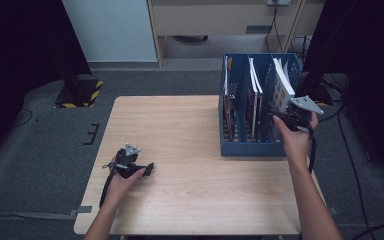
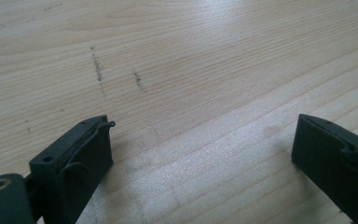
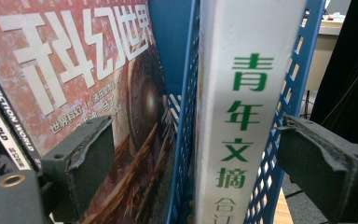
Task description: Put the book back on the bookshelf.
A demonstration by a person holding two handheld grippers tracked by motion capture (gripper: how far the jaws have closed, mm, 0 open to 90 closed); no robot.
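My left gripper (image 1: 147, 169) rests on the bare counter (image 1: 180, 150), jaws wide apart with nothing between them. Further right stands the blue file rack (image 1: 252, 147), magazines upright in its slots. My right gripper (image 1: 280, 116) sits at the rack's rightmost slot, its jaws spread either side of the thick white volume (image 3: 242, 116) with green lettering, pads not touching it. I judge that volume heavy and stiff, its cover slick, so I'd grip the spine, squarely.
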